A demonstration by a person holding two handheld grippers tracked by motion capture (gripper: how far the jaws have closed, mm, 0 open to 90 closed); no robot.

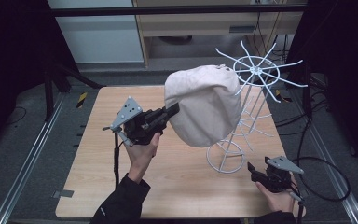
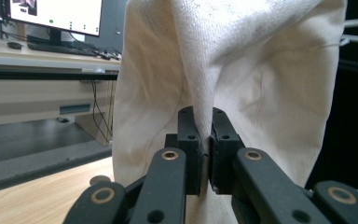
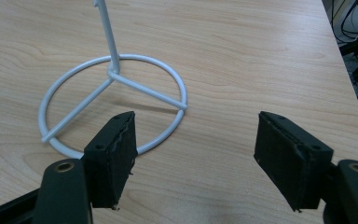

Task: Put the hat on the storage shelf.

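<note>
A cream cloth hat (image 1: 205,105) hangs in the air above the wooden table (image 1: 98,186), beside a white wire rack (image 1: 251,93). My left gripper (image 1: 175,109) is shut on the hat's left edge; in the left gripper view the fabric (image 2: 223,70) is pinched between the closed jaws and rises above my left gripper (image 2: 209,140). My right gripper (image 1: 252,169) rests low near the table's front right, open, a little short of the rack's round base ring (image 1: 226,158). In the right gripper view, my right gripper (image 3: 196,149) has its jaws wide apart with nothing between them, facing the base ring (image 3: 116,100).
The rack's top spokes (image 1: 261,70) spread out at the back right, just beside the hat. A desk with a monitor (image 2: 56,16) stands beyond the table. Metal rails (image 1: 28,158) run along the floor on both sides. Black cables (image 1: 326,177) lie to the right.
</note>
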